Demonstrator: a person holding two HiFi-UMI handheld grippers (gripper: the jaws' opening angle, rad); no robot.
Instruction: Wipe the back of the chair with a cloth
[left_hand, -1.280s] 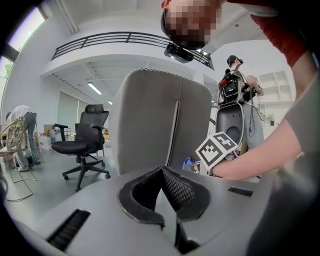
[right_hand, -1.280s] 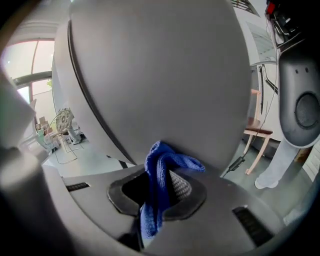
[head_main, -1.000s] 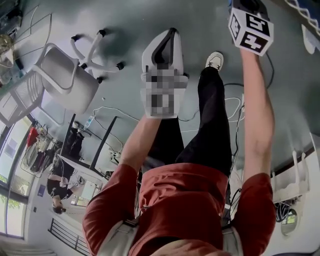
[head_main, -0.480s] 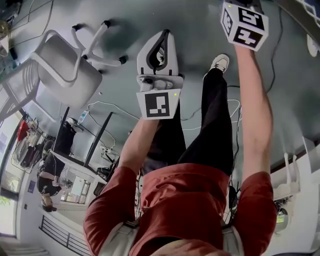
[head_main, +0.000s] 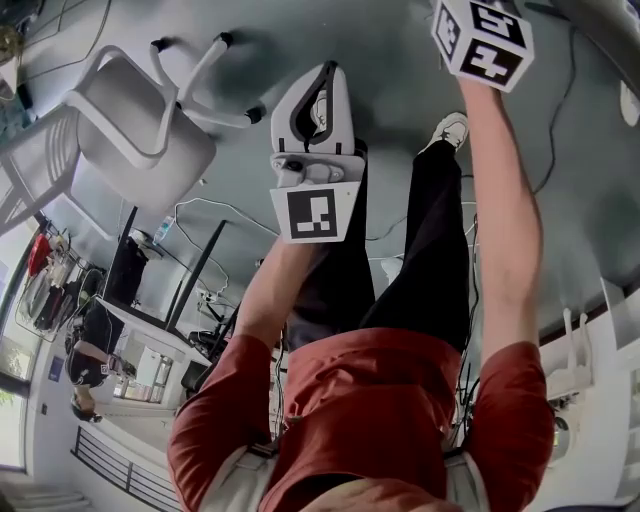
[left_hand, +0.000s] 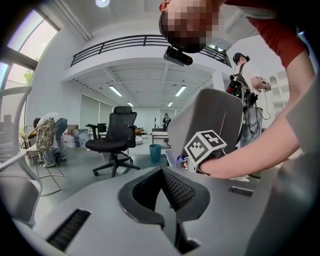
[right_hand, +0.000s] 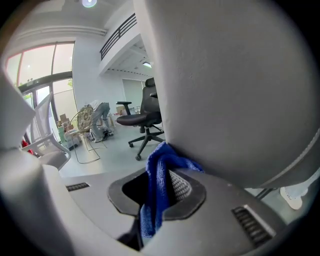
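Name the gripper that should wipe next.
Right. The right gripper is shut on the blue cloth, right at the grey chair back. The left gripper is shut, empty, away from it.

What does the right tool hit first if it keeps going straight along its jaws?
The grey chair back, looming just ahead. The blue cloth clamped in the right tool leads, so the cloth tip meets it before the jaws; it looks at or almost on the surface, though contact is unclear.

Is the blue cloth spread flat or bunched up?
Bunched up: the blue cloth is pinched in the right tool, folds touching the grey chair back.
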